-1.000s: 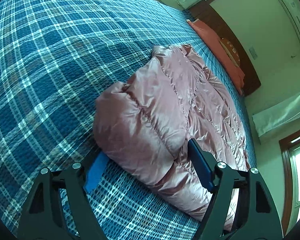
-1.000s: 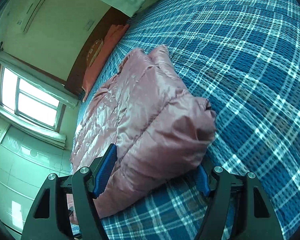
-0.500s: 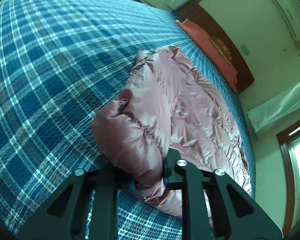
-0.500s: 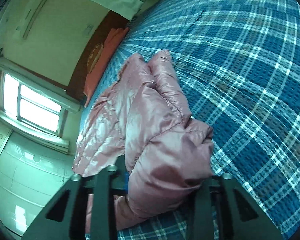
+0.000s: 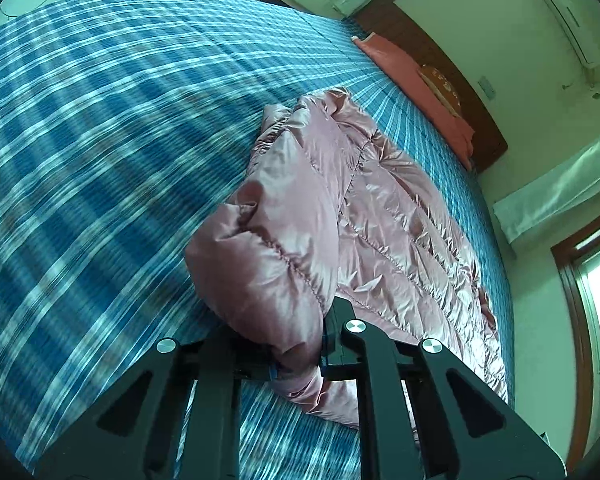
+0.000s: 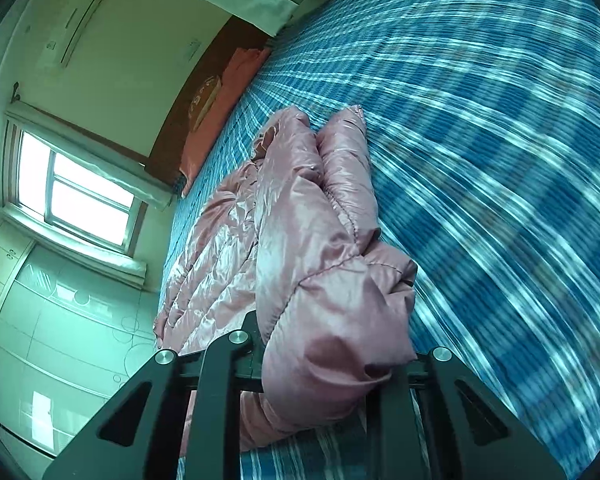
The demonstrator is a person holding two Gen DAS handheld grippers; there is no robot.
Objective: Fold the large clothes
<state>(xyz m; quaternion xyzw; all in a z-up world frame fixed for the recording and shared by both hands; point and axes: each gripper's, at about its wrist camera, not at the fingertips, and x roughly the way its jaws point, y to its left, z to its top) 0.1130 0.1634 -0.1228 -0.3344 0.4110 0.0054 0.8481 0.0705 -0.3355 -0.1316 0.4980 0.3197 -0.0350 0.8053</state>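
A shiny pink quilted down jacket lies lengthwise on a bed with a blue plaid cover. My left gripper is shut on a puffy fold at the jacket's near end and holds it raised off the cover. In the right wrist view the same jacket runs away from me, and my right gripper is shut on another thick bunch of its near end, also lifted. The fingertips of both grippers are buried in fabric.
Orange-pink pillows lie at the wooden headboard at the bed's far end. A window and white cabinets stand beyond the jacket's side of the bed. The plaid cover stretches wide on the other side.
Both grippers went from open around the jacket's near end to shut on it. They have since lifted the gripped folds, and the view is moving with motion blur.
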